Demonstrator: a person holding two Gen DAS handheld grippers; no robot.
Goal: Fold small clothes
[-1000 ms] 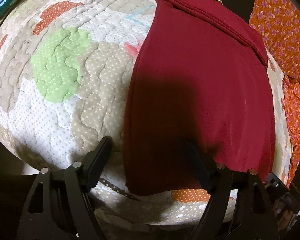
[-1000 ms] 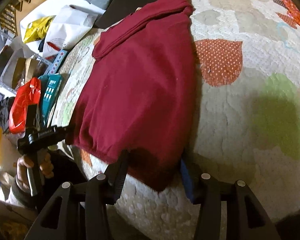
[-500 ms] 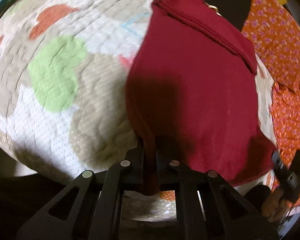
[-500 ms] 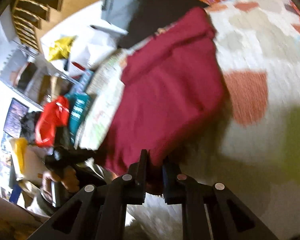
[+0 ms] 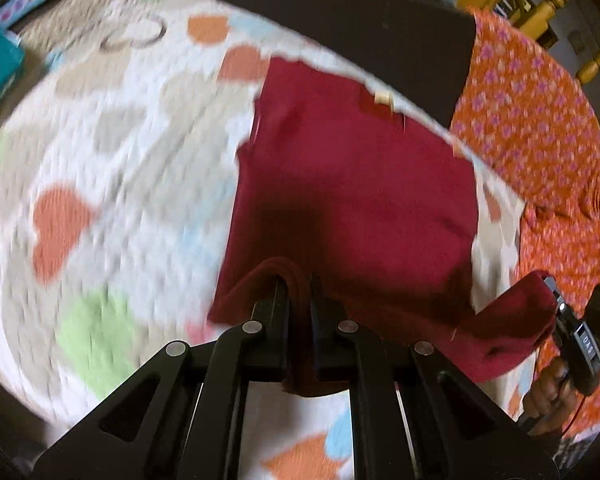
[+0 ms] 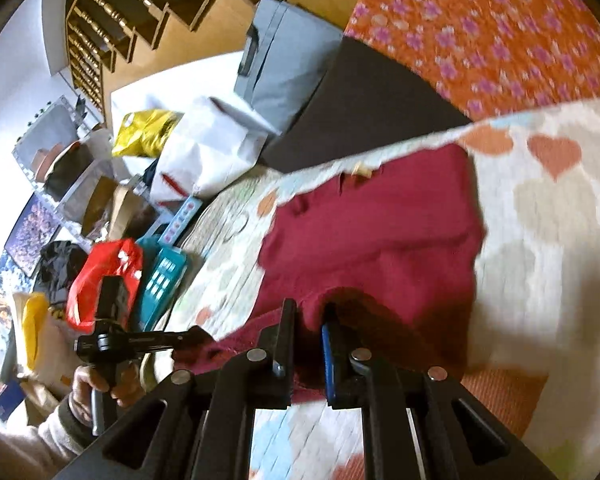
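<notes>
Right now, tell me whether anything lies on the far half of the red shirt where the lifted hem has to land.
Nothing visible does. The left gripper and right gripper both pinch the hem of the red shirt, and the cloth ahead lies bare on the quilt. Only a small tag shows at the far edge.

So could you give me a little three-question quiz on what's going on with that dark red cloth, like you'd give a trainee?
1. True or false: the left tool is shut on the near edge of the maroon garment.
2. What is the right tool gripping?
A. the orange floral cloth
B. the maroon garment
C. the teal box
3. Fill in: the garment's far part lies on a quilt patterned with ____ shapes.

Key:
1. True; its fingers pinch a raised fold of the fabric.
2. B; both tools hold the same garment, each at a near corner.
3. Heart.
</notes>
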